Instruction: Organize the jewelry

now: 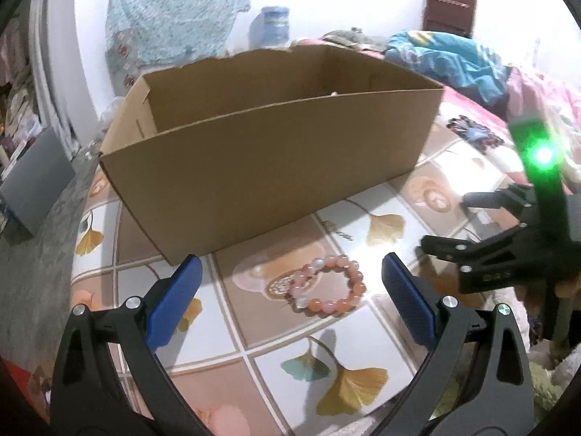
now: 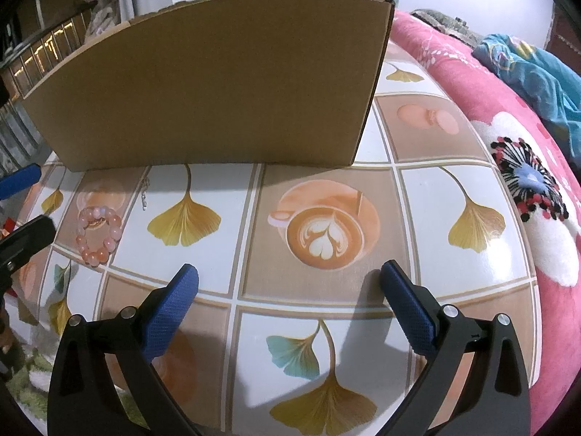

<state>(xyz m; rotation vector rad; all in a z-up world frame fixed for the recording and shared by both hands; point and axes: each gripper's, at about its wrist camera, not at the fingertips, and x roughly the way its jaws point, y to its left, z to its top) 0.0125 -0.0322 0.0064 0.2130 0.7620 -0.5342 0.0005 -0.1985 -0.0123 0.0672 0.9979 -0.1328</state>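
A pink and orange bead bracelet lies on the patterned table, just in front of an open cardboard box. My left gripper is open, with the bracelet lying between and just beyond its blue pads. In the right wrist view the bracelet lies at the far left, with a thin silver chain beside it near the box. My right gripper is open and empty over the table's middle; it also shows in the left wrist view at the right.
The table has a tile print of ginkgo leaves and coffee cups. A pink flowered blanket and blue cloth lie on a bed to the right. A water jug stands behind the box.
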